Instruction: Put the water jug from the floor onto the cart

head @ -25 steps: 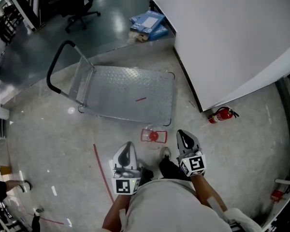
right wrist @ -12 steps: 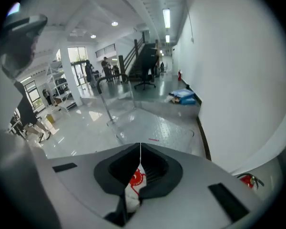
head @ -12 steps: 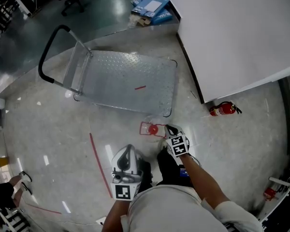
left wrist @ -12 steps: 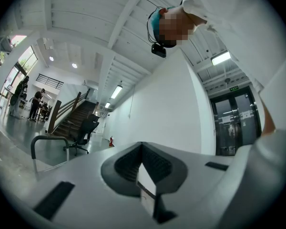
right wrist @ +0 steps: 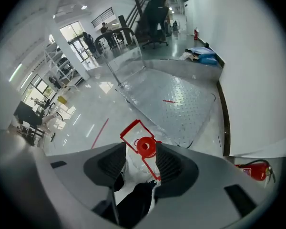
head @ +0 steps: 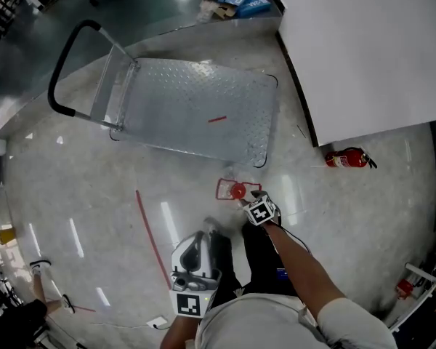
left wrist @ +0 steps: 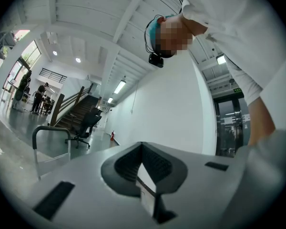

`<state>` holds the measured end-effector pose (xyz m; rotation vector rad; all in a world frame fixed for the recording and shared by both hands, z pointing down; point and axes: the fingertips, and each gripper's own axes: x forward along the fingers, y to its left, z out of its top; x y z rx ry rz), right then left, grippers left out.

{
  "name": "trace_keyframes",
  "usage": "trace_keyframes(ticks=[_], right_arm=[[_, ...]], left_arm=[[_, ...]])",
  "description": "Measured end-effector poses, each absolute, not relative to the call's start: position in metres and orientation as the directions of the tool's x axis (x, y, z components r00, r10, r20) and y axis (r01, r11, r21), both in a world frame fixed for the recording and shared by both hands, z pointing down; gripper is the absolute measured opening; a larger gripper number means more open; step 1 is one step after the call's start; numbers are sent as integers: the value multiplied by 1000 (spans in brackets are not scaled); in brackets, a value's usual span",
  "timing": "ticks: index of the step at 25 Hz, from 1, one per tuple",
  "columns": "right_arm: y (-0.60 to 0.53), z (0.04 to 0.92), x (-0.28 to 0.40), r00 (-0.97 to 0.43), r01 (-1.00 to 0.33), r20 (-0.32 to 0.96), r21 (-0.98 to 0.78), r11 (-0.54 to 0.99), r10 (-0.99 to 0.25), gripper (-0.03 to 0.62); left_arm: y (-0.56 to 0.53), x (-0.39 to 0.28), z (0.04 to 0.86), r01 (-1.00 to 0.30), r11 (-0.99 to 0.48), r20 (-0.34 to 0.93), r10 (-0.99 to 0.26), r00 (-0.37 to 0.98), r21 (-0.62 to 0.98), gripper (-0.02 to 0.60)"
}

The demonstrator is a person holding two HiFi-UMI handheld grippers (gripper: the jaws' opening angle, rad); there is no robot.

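While my right gripper [head: 248, 199], jaws just opened halfway, straddles the clear red-capped plastic water jug [head: 232, 190] ungripped, closing off-centre could topple it; my left gripper [left wrist: 142, 162] is closed, empty.

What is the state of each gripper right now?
Left gripper: closed, holding nothing.
Right gripper: open, its jaws have just been opening; the red-capped clear plastic water jug stands between them, not gripped.

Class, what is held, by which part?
Nothing: jaws of the right gripper, just opening, straddle the water jug at its red cap, unpressed; left gripper shut, empty.
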<state>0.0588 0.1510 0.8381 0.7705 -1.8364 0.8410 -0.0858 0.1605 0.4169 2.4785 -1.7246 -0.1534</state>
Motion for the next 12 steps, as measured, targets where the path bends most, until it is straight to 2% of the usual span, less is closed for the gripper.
trace_keyframes(ticks=[6, 12], right_arm=[[157, 896, 50, -340, -792, 936, -232, 564, -93, 262], [148, 943, 47, -292, -810, 954, -212, 547, -62, 283]], left_arm=[[166, -90, 441, -926, -332, 22, -940, 341, 180, 3], [170, -98, 472, -928, -314, 71, -940, 333, 202, 3]])
